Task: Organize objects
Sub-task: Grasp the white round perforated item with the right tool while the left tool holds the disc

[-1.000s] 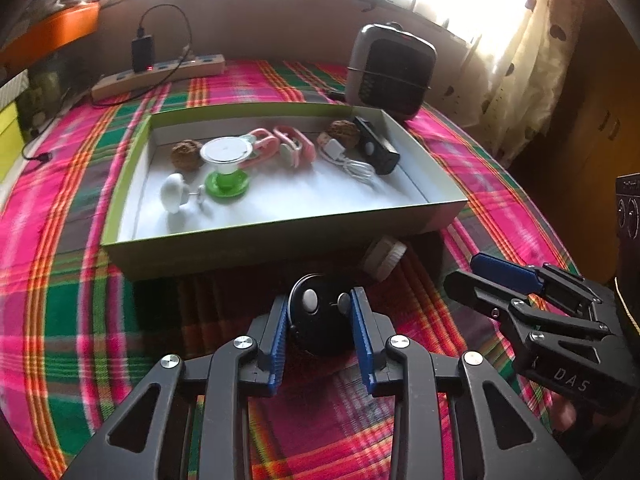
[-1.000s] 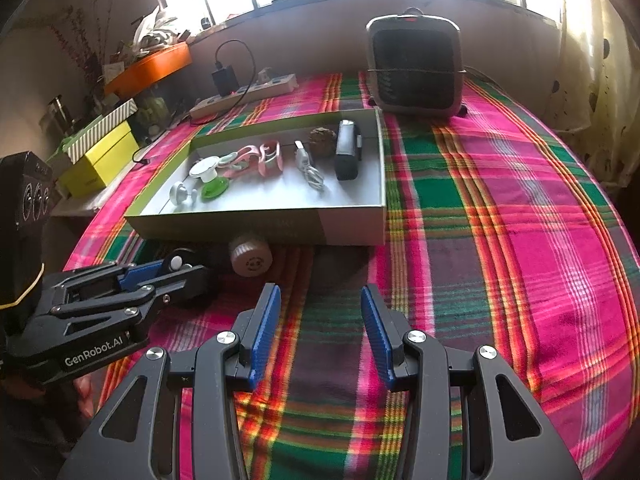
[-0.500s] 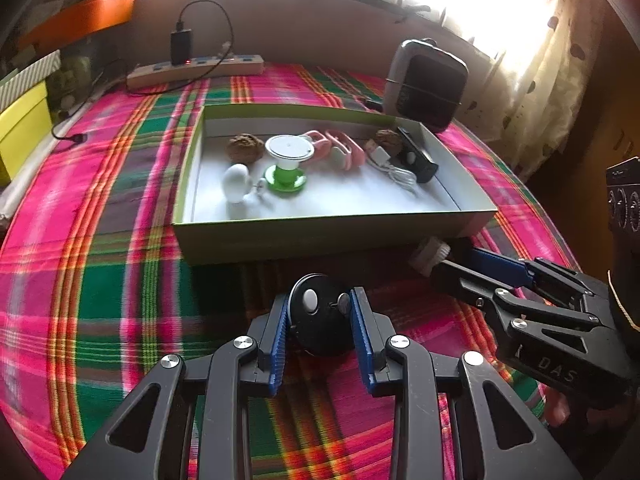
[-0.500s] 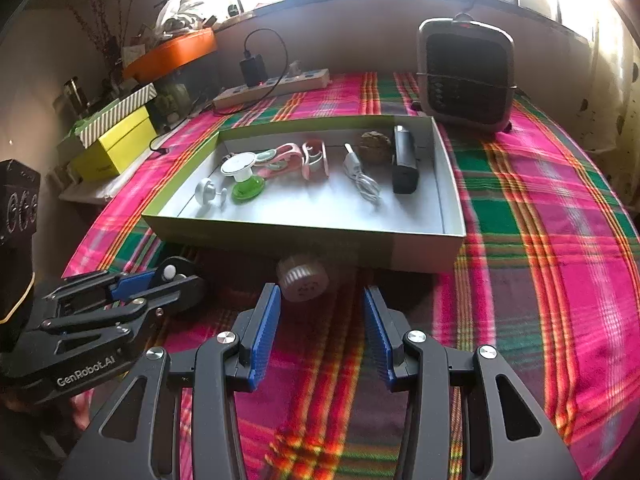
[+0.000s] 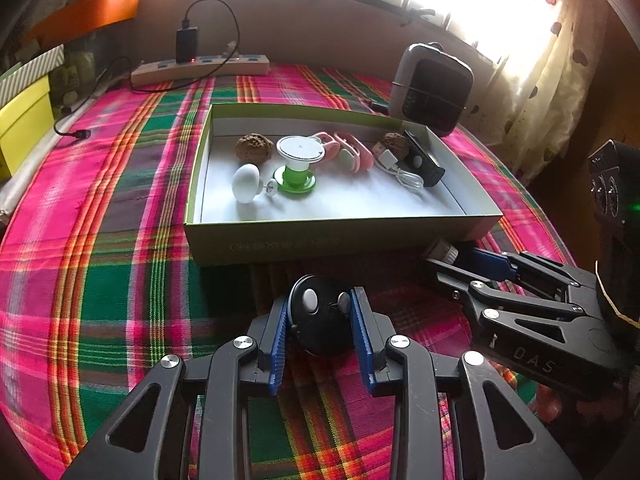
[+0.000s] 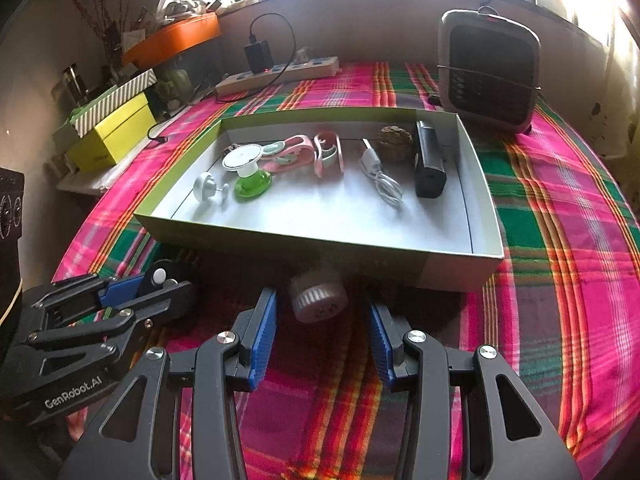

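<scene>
two walnuts (image 5: 253, 148), two clips (image 5: 347, 153) (pink) — one tray (image 5: 320, 240)

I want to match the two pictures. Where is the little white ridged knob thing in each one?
Left wrist view: the white ridged knob peeks out at right of middle, just outside the box's near right corner, at the right gripper's tips.
Right wrist view: it lies low in the middle, between the open blue fingers.
Shared landmark: the shallow box right behind it.

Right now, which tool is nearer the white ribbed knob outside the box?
Right. The right tool has the white ribbed knob between its open fingertips, untouched. The left tool, off to its side, is shut on the black round device.
</scene>
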`<state>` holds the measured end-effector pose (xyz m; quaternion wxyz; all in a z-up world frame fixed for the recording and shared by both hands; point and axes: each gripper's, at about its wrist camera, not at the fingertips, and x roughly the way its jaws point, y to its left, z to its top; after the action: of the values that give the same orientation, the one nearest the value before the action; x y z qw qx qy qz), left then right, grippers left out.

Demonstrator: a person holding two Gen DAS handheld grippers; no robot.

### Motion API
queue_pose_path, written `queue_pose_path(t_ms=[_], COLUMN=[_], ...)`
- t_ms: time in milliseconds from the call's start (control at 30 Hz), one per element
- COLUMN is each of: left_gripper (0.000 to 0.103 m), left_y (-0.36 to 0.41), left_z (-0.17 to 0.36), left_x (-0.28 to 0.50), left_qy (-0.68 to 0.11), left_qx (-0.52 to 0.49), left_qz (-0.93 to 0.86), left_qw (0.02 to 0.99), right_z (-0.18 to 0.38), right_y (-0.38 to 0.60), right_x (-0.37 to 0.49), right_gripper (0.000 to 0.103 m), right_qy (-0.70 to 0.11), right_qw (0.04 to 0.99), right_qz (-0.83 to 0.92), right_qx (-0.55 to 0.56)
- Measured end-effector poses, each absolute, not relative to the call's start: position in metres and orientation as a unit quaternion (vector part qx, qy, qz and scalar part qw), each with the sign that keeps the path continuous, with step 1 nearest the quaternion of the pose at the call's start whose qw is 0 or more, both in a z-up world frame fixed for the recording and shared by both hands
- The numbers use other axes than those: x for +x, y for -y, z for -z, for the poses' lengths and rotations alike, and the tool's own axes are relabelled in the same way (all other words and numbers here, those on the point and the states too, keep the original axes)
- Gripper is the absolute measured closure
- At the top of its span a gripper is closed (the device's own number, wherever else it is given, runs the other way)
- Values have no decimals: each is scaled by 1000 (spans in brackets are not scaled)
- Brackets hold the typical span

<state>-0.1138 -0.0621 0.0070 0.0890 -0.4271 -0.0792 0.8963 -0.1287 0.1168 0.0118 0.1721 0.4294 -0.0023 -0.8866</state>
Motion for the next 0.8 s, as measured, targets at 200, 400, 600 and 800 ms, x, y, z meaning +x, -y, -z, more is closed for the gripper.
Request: queue_pose_path(t_ms=[200, 400, 600, 800], left_gripper=[76, 76, 76, 76], left_y=[62, 62, 62, 62], left_z=[-7, -7, -7, -7], left_x=[-114, -114, -114, -114], left_qy=[79, 78, 78, 78], left_qx=[-427, -427, -427, -426], left_qz=[-896, -897, -897, -897], left_qw=[90, 89, 89, 89], right_z=[-12, -11, -12, -12], right_y=[-115, -115, -117, -116], right_x=[-130, -131, -131, -130], right_gripper=[60, 60, 71, 71], right_qy=[0, -2, 1, 0], right_qw=[166, 164, 164, 165], right_qz=[888, 888, 888, 888], right_qx=[430, 429, 429, 429])
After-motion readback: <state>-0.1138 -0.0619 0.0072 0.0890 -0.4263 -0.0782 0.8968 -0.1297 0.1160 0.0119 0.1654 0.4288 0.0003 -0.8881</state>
